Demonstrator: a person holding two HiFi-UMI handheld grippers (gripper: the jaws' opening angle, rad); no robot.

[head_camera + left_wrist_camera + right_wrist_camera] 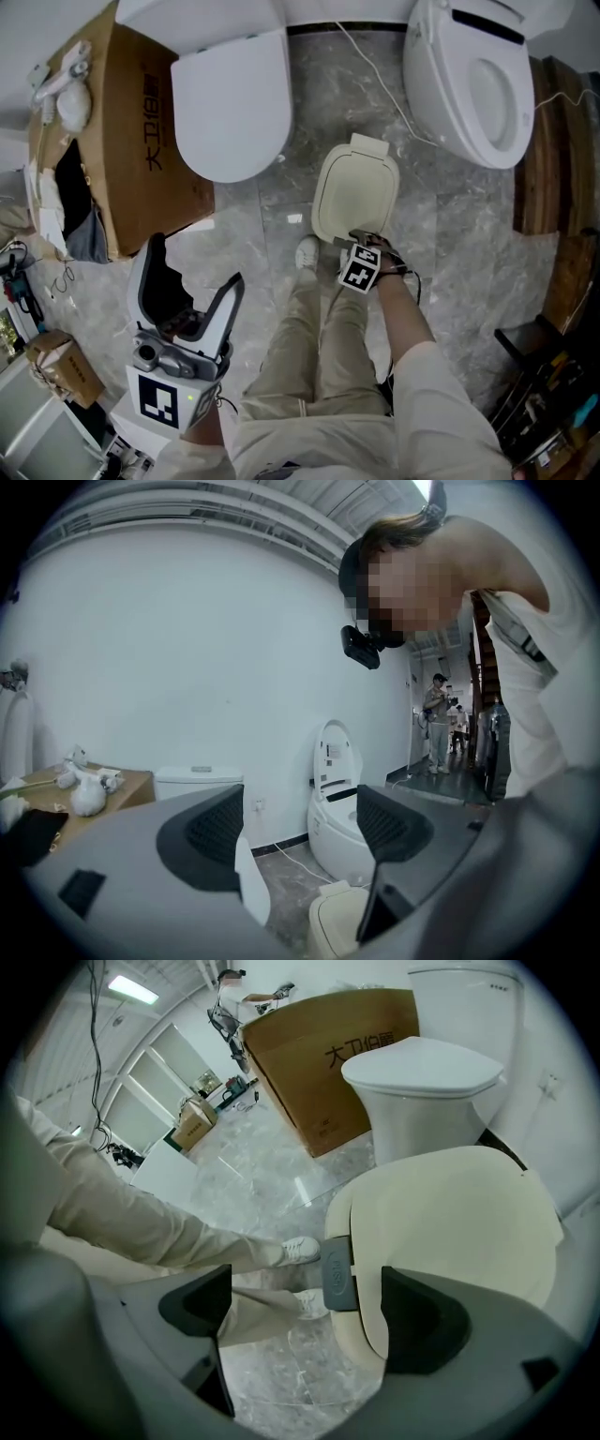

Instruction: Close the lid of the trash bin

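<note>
Down on the marble floor (272, 202), between two toilets and just ahead of the person's shoe (307, 251): the cream trash bin (354, 192). Looks closed already, with the lid (450, 1213) lying flat across the body and the grey latch tab (337, 1279) at the front lip, facing the person. Hard to say whether clicked fully home.

Hovering right at that front edge: the right gripper (309, 1312), tongs spread apart and clamping nothing, one jaw out over the lid's rim beside the tab, the other over bare floor. Touching or just clear? Can't tell. Probably placed there because of the tab, the natural spot for a last downward press.

High and off to the side: the left gripper (192, 286), also wide open and empty, aimed at the far wall. Likely held up there simply to stay out of the way.

Now for room. Plenty of bare floor in front of the bin and to its right. Tighter behind, with the closed toilet (230, 103) near the back left corner, the open toilet (469, 75) off the back right, and a thin white cable (375, 80) trailing along the floor toward the hinge end. Further left, a cardboard box (122, 141), well apart. Only a straight push down needed, by the look of it, so no real squeeze.
</note>
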